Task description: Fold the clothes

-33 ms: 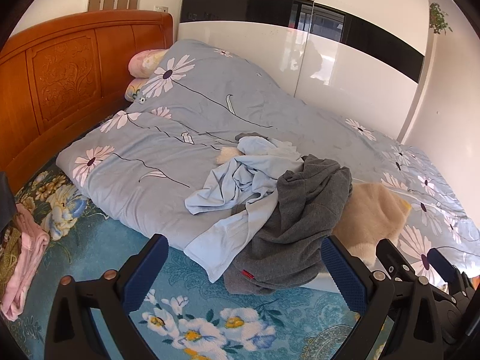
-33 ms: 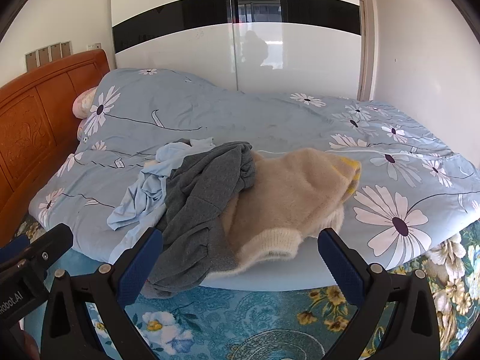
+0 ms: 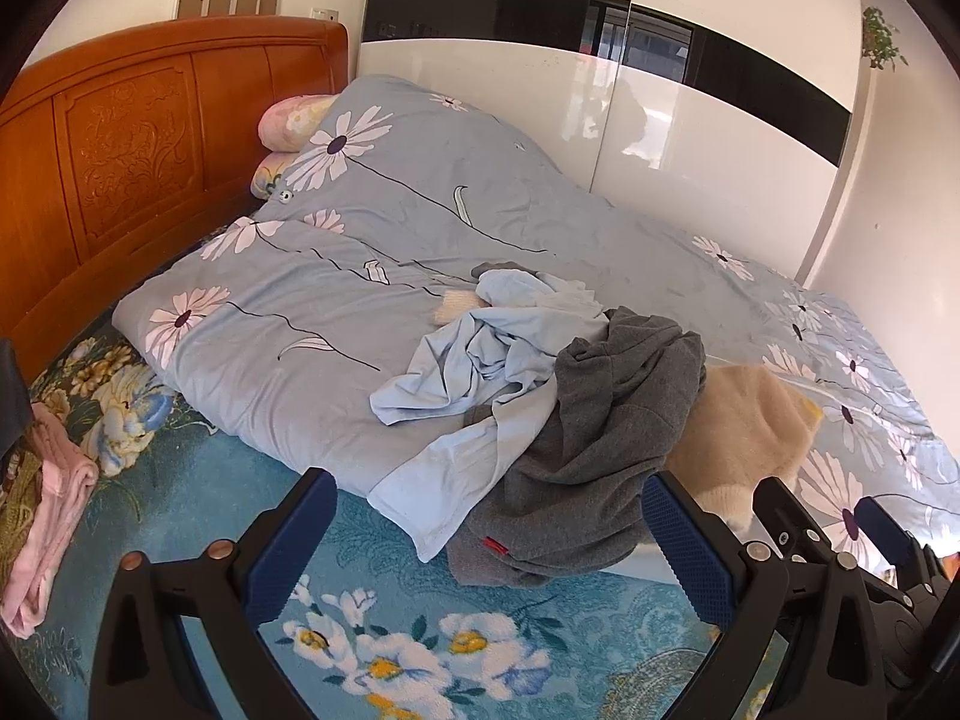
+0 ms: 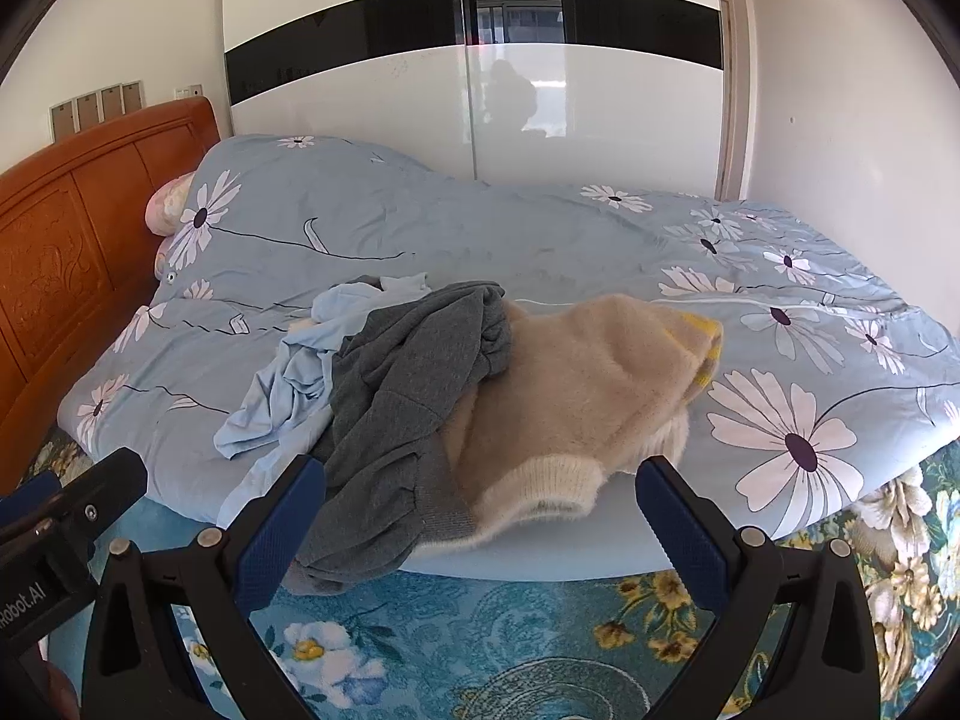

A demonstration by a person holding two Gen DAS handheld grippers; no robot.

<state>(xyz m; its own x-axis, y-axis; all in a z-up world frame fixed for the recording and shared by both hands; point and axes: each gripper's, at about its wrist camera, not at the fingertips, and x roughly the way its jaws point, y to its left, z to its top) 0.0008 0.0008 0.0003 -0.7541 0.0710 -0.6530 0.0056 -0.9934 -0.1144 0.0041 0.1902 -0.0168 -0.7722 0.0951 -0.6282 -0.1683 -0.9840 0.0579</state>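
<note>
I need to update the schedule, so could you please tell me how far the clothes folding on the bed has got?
Nothing looks folded yet. The crumpled light blue shirt, the dark grey knit sweater and the fluffy beige sweater with a white ribbed hem lie in one overlapping heap on the flowered blue quilt. Nothing is in hand: the left gripper and right gripper hang open and empty. All three garments remain.

Three crumpled clothes lie in one heap on the bed's near edge: a light blue shirt (image 3: pixel 480 360), a grey sweatshirt (image 3: pixel 600 450) partly over it, and a beige fluffy sweater (image 4: pixel 588 384) beside.
</note>
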